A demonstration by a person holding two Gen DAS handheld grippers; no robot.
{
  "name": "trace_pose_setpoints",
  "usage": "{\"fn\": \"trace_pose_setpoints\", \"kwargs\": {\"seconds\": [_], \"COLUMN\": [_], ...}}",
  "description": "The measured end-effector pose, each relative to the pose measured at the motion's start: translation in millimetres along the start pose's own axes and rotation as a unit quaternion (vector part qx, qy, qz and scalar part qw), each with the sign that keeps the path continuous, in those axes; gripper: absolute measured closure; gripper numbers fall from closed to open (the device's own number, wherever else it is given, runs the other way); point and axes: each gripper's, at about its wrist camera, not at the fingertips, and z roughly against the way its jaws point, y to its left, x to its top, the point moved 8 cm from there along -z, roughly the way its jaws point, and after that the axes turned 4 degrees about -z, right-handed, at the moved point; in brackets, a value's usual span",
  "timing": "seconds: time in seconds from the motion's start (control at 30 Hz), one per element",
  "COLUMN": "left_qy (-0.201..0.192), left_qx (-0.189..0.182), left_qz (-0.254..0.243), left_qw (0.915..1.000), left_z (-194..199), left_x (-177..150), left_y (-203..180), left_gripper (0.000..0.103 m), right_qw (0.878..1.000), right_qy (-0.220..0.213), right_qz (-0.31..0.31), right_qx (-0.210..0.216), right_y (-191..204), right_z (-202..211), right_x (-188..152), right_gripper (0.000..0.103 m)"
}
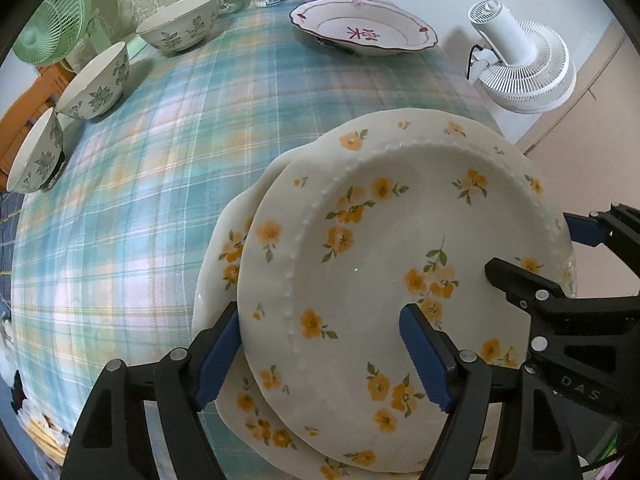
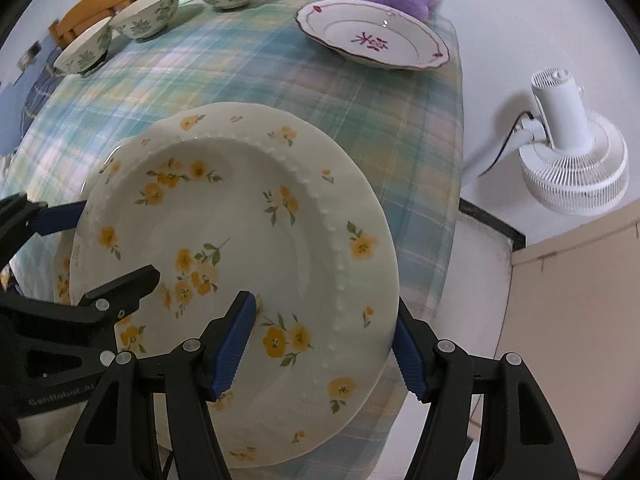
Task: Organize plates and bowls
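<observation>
On the left of the plaid-covered worktop (image 1: 160, 160), three leaf-patterned bowls (image 1: 96, 84) stand apart in a loose line. In the near middle, a cream top plate (image 1: 400, 220) with yellow flowers lies slightly off-centre on a matching lower plate (image 1: 224, 240).

Your left tongs (image 1: 320, 312) stand wide, straddling the top plate's left rim: one pad is outside the edge and one is over the well, and neither is pressing. Your right tongs (image 2: 325, 300) straddle the opposite rim in the same way, also wide and unclamped.

Far right and well apart, a red-marked plate (image 1: 360, 28) waits.

These plates look glazed, so treat them as stiff, slick, fairly heavy and easily chipped. Grip the flat rim just outside the beaded ridge, on both sides at once, and lift level.
</observation>
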Motion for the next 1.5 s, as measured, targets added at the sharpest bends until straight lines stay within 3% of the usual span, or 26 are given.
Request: {"fn": "trace_pose_setpoints", "kwargs": {"seconds": [0.5,0.8,0.83,0.9,0.97,1.4,1.5], "left_qy": [0.003,-0.001,0.001,0.004,0.004,0.000,-0.001], "left_qx": [0.022,0.055,0.053,0.057,0.059,0.062,0.056], "left_qz": [-0.010,-0.019,-0.017,-0.018,-0.015,0.008,0.010], "left_qw": [0.9997,0.9983,0.9985,0.9982,0.9981,0.9980,0.9984], "left_z": [5,8,7,6,6,13,14], "left_x": [-6,-6,-7,-7,-7,-10,-11], "left_y": [3,2,2,1,1,11,12], "left_gripper": [0.025,0.024,0.023,0.023,0.023,0.018,0.018], "right_qw": [0.998,0.997,0.997,0.997,0.998,0.997,0.998], "right_qy": [0.008,0.014,0.012,0.007,0.011,0.017,0.010], "right_qz": [-0.062,-0.076,-0.078,-0.073,-0.066,-0.067,-0.049], "right_qx": [0.014,-0.008,-0.011,-0.024,-0.020,-0.028,-0.049], "right_y": [5,-6,-8,-11,-9,4,12], "right_z": [-9,8,10,14,13,8,7], "right_x": [5,-12,-13,-13,-13,-5,-4], "right_gripper": [0.032,0.032,0.033,0.054,0.063,0.063,0.060]}}
